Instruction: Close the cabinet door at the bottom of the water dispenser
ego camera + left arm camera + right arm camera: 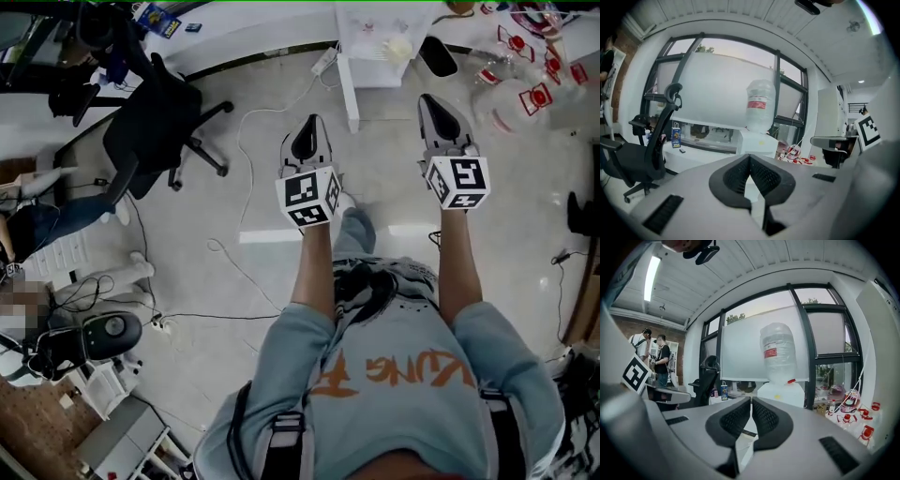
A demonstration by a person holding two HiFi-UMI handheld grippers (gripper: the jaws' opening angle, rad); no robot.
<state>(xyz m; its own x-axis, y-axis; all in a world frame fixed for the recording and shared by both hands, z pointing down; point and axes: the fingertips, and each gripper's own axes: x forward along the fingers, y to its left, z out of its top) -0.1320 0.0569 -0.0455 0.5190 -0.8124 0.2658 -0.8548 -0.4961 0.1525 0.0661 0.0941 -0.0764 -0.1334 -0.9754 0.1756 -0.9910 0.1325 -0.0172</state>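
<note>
left tongs [750, 161], right tongs [751, 404] pressed together, empty, short of water dispenser [380, 47]; best push cabinet door [350, 94] at its free edge.

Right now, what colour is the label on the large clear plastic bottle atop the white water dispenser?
The label is mostly red; it shows clearest in the right gripper view.
</note>
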